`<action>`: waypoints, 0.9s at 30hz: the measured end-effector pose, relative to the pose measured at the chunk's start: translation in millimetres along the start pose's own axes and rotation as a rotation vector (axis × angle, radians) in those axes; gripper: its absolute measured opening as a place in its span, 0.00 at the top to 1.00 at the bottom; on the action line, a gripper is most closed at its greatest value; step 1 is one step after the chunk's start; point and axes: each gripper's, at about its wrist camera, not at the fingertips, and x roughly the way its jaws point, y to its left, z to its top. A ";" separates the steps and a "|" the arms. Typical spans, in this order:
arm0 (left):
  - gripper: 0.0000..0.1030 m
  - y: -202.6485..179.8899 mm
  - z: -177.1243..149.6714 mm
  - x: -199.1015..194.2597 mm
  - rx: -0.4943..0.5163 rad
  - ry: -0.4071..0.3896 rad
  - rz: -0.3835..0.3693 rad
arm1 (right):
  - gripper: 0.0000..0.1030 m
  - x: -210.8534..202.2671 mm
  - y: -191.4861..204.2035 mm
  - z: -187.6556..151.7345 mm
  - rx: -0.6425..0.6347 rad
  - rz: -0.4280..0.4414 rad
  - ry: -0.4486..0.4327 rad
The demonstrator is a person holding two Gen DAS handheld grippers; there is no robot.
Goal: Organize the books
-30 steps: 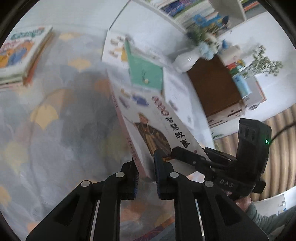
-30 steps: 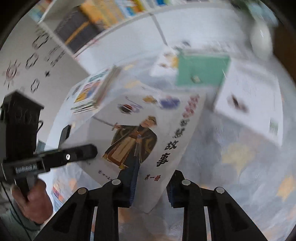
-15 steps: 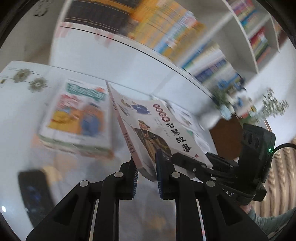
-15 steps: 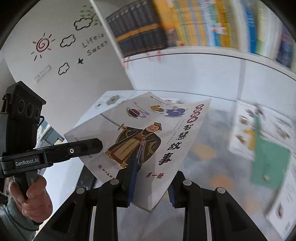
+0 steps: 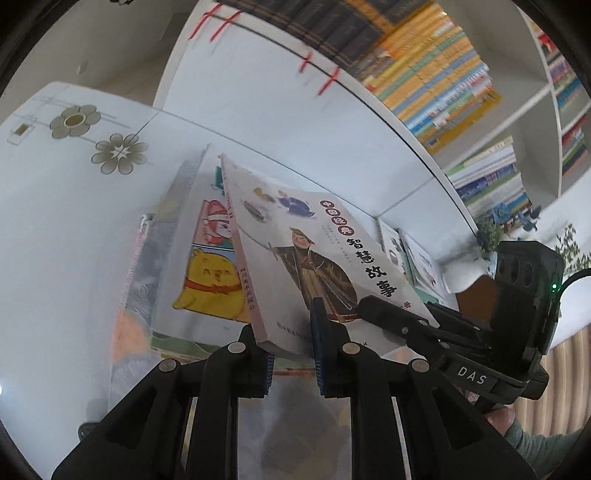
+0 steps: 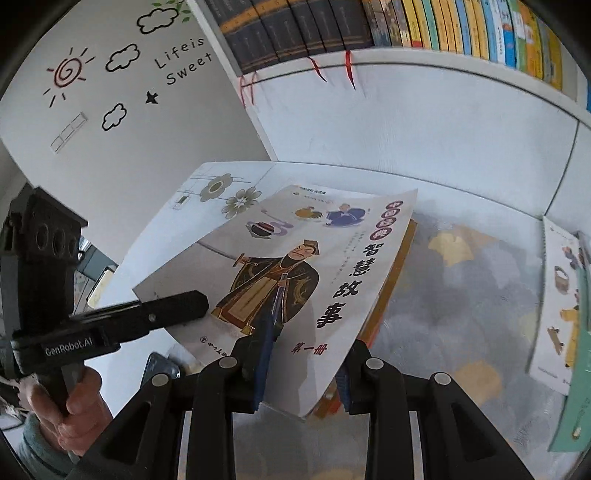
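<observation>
On the left of the counter (image 5: 55,206) lies a stack of picture books (image 5: 207,280), its top cover showing a yellow cartoon figure. The storybook (image 5: 314,258) with the robed man on its cover hangs tilted just above that stack, not yet resting on it. The left gripper (image 5: 291,347) is clamped on the near corner at the spine; the right gripper (image 6: 301,363) pinches the bottom edge further right, so both hands carry it. Its long axis runs away from the grippers toward the bookshelf (image 6: 369,33), roughly in line with the stack below. I judge the next move is to lower it flat and square onto the stack, spine side first. More loose books (image 6: 561,306) lie far right
</observation>
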 end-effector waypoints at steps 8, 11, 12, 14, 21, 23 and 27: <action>0.81 34.2 -1.1 -1.2 -0.089 0.002 0.180 | 0.65 37.6 -11.4 -0.5 0.089 0.058 0.107; 0.81 47.6 -10.3 -14.5 -0.125 0.001 0.245 | 0.65 41.7 -20.9 -11.7 0.117 0.080 0.155; 0.81 47.8 -15.1 -21.0 -0.121 -0.002 0.267 | 0.65 34.3 -24.1 -17.4 0.118 0.085 0.154; 0.81 39.6 -22.3 -28.5 -0.088 0.001 0.290 | 0.65 10.6 -35.9 -36.8 0.125 0.085 0.160; 0.73 -56.5 -47.9 5.2 0.097 0.124 0.153 | 0.56 -114.0 -133.8 -139.1 0.389 -0.036 0.035; 0.73 -101.2 -60.9 34.7 0.158 0.195 0.078 | 0.55 -148.8 -164.3 -168.6 0.487 -0.099 -0.009; 0.73 -194.3 -93.0 99.2 0.263 0.330 -0.079 | 0.51 -231.7 -241.6 -245.5 0.722 -0.263 -0.118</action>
